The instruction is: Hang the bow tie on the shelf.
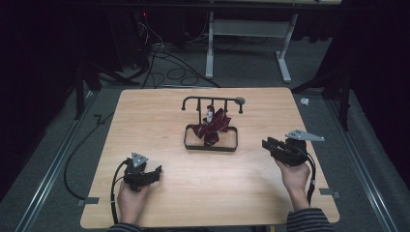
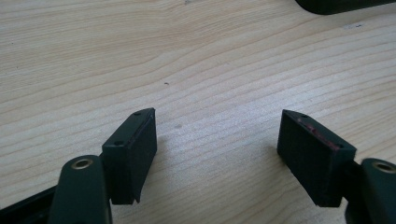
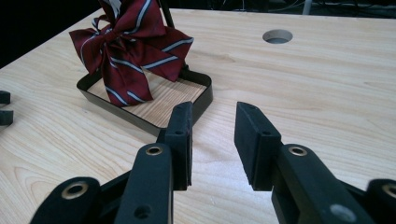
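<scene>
Both grippers, left (image 1: 155, 172) and right (image 1: 267, 143), are held open and empty. An approach step is judged: the dark red striped fabric bow (image 3: 128, 46), hung over the black metal tray (image 3: 203, 93), must be reached next.

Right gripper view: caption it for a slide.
Open right gripper faces a dark red striped bow hanging over a black tray.

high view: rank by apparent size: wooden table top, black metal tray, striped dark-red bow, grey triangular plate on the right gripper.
1. Light wooden table top
2. Black rectangular metal tray
3. Dark-red striped fabric bow
4. Grey triangular plate on the right gripper; it sits higher, nearer the camera, so it may look oversized.
</scene>
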`<state>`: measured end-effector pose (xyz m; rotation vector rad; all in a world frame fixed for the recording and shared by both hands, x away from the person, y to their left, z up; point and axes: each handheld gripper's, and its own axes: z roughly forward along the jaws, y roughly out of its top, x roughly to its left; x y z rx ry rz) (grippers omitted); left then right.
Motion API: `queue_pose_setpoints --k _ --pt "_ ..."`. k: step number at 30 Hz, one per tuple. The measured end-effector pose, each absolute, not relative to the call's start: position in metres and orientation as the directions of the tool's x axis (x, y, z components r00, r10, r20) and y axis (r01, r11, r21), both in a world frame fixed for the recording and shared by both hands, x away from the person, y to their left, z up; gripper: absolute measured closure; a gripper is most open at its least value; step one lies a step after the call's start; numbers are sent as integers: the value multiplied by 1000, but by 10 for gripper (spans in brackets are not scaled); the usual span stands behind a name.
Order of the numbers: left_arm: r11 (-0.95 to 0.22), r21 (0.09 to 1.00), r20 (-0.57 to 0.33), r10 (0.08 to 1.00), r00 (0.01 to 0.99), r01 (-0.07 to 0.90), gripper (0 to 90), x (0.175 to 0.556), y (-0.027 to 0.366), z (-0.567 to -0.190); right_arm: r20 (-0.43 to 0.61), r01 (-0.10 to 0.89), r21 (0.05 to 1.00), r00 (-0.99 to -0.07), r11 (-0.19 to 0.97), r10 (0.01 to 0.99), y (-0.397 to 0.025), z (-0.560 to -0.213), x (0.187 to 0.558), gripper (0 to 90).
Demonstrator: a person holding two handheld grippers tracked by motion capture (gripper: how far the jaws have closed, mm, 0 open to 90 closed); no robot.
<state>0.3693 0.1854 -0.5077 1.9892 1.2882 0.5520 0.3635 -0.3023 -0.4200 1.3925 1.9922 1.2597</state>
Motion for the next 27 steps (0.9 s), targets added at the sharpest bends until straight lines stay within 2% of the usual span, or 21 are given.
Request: queue_pose_setpoints --k 27 --pt "-266 743 -18 909 416 614 290 369 185 -508 213 591 803 -403 75 890 -302 -456 356 688"
